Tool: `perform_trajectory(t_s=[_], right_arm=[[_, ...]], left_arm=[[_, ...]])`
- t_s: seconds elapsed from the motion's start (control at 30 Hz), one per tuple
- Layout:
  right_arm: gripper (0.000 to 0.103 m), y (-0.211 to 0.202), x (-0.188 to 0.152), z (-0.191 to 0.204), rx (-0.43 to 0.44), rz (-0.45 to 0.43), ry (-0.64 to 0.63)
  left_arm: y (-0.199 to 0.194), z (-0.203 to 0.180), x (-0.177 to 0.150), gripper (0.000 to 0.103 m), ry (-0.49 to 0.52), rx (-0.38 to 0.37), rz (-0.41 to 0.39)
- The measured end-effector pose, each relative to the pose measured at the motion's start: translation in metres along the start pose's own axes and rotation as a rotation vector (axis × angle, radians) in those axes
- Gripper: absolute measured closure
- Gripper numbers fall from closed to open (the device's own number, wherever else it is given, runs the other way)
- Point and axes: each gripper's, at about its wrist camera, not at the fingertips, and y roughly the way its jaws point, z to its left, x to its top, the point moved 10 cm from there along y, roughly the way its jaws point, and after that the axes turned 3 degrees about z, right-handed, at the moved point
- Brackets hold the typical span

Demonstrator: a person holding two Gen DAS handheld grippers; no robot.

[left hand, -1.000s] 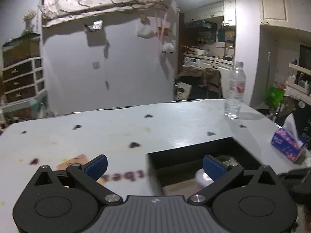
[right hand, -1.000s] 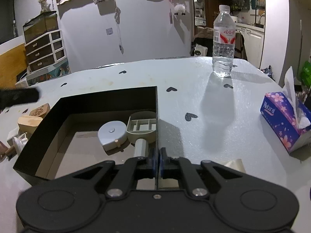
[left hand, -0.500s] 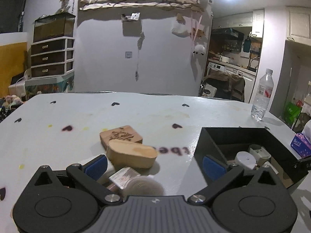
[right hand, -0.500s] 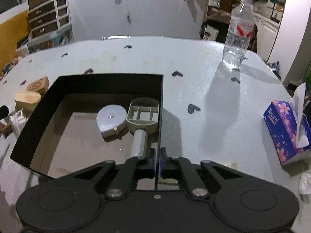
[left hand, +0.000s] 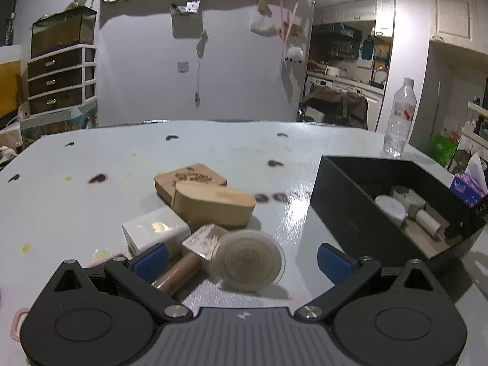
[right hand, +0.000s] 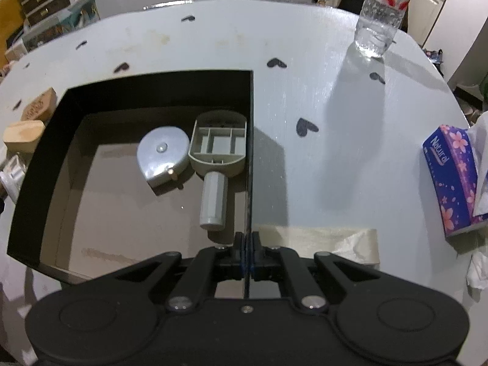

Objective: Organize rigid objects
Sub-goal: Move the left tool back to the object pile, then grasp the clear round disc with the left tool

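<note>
My left gripper [left hand: 242, 259] is open and empty, low over a pile on the table: a round clear disc [left hand: 251, 262], a wooden-handled stamp [left hand: 195, 250], a white block [left hand: 155, 231], a rounded wooden block [left hand: 213, 204] and an engraved wooden tile [left hand: 190, 178]. My right gripper [right hand: 247, 248] is shut on the right wall of the black box [right hand: 250, 152]. The box holds a grey tape measure [right hand: 161, 155] and a grey handled scoop [right hand: 218, 149]. The box also shows at the right in the left wrist view [left hand: 341, 189].
A water bottle [right hand: 381, 9] stands at the far right of the table. A purple tissue box [right hand: 451, 177] sits at the right edge, with a beige paper scrap [right hand: 320, 241] near the box. A drawer unit [left hand: 61, 79] stands beyond the table.
My left gripper has swung left from the box to the pile and come closer to it. My right gripper has risen, still shut on the box wall.
</note>
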Motion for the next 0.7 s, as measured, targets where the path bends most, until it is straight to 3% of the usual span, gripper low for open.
perform_trajectory(t_s=[0.17,0.27,0.5,0.53,0.63,0.7], right_arm=[[0.098,0.002,-0.001,0.0,-0.011,0.031,-0.013],[0.097,0.007,-0.002,0.002,-0.024,0.055,-0.029],[0.097,0.008,-0.001,0.003,-0.031,0.074,-0.051],[0.097,0.008,-0.001,0.003,-0.031,0.074,-0.051],[0.097,0.008,-0.001,0.003,-0.028,0.069,-0.046],[0.096,0.008,-0.001,0.003,-0.028,0.062,-0.047]], left_arm=[[0.005,-0.007,-0.005,0.004,0.053,-0.008,0.003],[0.011,-0.013,-0.008,0.01,0.089,-0.013,0.013],[0.021,-0.017,-0.006,0.015,0.184,0.066,-0.016],[0.021,-0.017,-0.005,0.025,0.196,0.07,-0.018],[0.024,-0.018,-0.003,0.041,0.233,0.112,-0.014],[0.022,-0.02,-0.003,0.046,0.254,0.109,-0.011]])
